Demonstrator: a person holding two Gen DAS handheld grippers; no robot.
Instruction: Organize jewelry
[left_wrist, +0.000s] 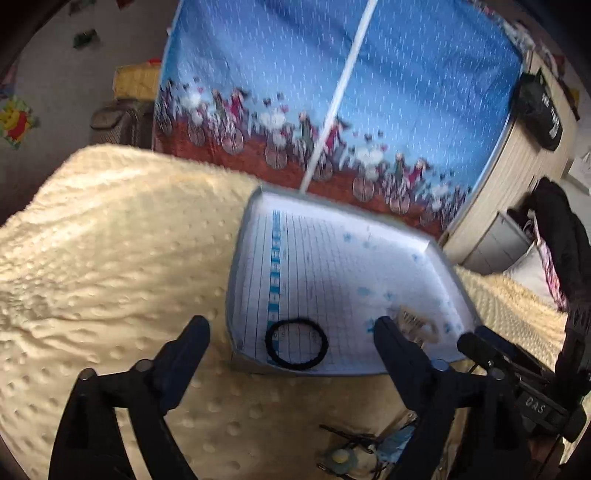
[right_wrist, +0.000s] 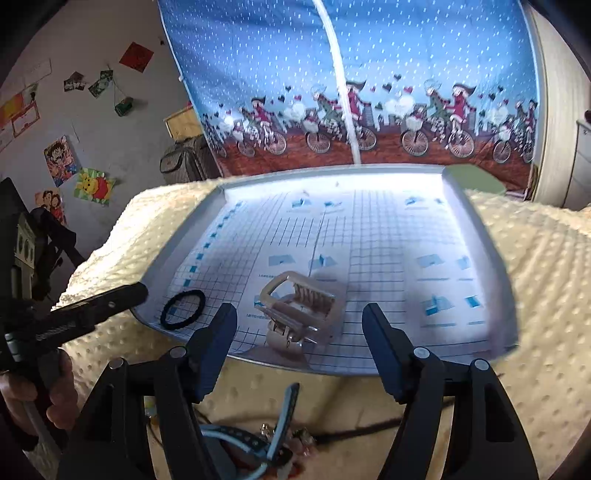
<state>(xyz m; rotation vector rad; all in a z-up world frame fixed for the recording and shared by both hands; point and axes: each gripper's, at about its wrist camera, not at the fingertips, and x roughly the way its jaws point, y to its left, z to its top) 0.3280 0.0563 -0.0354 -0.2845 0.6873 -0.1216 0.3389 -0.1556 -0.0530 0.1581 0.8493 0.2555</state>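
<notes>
Cream dotted blanket (right_wrist: 535, 295) covers the bed; behind it hangs a blue curtain (right_wrist: 406, 74) printed with cyclists. On the blanket we log one shallow tray (right_wrist: 491, 243) lined with gridded paper.

Items already in the tray: one black hair tie (right_wrist: 183, 309), lying flat; one beige claw clip (right_wrist: 301, 312), resting near the tray's near edge with its long axis running across our view.

Items not yet in the tray: a small heap of accessories (right_wrist: 266, 439) on the blanket, including a blue strap and some thin dark pieces, blurred and hard to itemise. From the right tool (right_wrist: 300, 325) this heap lies directly below and just short of the fingertips, closer than the tray. From the left tool (left_wrist: 291, 332) the same heap (left_wrist: 354, 450) sits below and toward its right finger.

Tool states: we hold both spread wide, nothing between the fingers of either. The left tool hovers over the tray's near corner above the hair tie; the right hovers over the near edge with the claw clip framed between its fingers.

We judge the right tool the nearer to the heap; the coming reach turns on dropping down and back toward us, away from the tray.
</notes>
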